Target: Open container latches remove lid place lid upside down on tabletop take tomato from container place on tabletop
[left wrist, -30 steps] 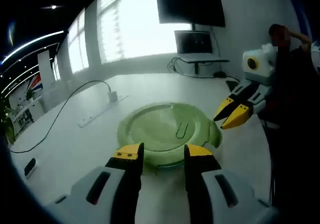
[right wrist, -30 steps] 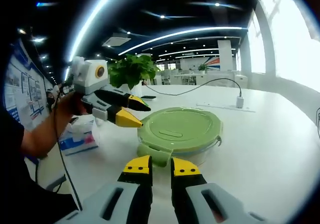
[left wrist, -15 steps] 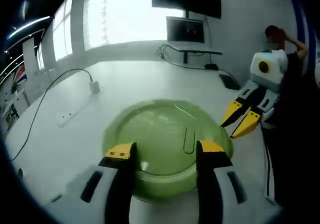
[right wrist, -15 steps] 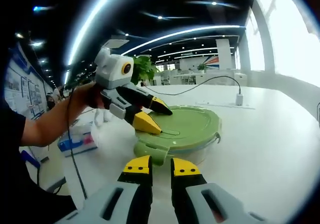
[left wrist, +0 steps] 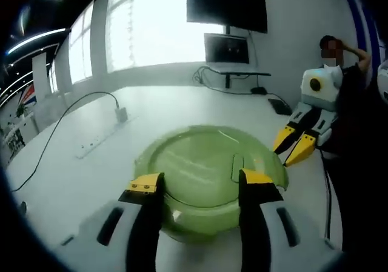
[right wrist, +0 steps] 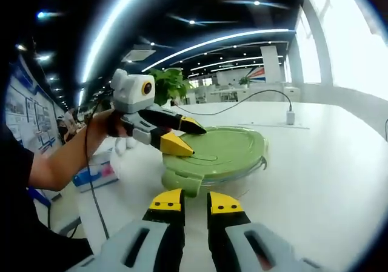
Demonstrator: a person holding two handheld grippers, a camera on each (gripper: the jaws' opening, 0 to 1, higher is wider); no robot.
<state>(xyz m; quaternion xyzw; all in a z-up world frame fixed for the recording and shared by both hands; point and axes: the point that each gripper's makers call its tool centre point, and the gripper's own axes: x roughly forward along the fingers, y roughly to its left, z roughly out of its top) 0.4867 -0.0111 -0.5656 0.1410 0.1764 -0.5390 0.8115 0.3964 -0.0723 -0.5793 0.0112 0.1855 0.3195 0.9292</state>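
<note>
The round green lid (left wrist: pixel 203 166) of the container lies in front of my left gripper (left wrist: pixel 200 182). That gripper is open, and its yellow tips lie over the lid's near rim, one on each side. In the right gripper view a hand holds the left gripper (right wrist: pixel 185 137) over the lid (right wrist: pixel 224 151), which looks tilted. A green latch (right wrist: pixel 182 184) hangs at the near edge. My right gripper (right wrist: pixel 195 200) is just short of that latch, its jaws a narrow gap apart and empty. In the left gripper view the right gripper (left wrist: pixel 294 146) is beside the lid's right edge. The tomato is hidden.
The white table (right wrist: pixel 315 181) stretches wide around the container. A power strip with a cable (left wrist: pixel 100 142) lies to the back left. A person (left wrist: pixel 345 72) is at the right. A blue and pink pack (right wrist: pixel 97 172) lies near the hand, with a plant (right wrist: pixel 160 81) behind.
The left gripper has drawn back a little along the lid. In the right gripper view the lid has gone from flat to tilted. The right gripper has stayed put.
</note>
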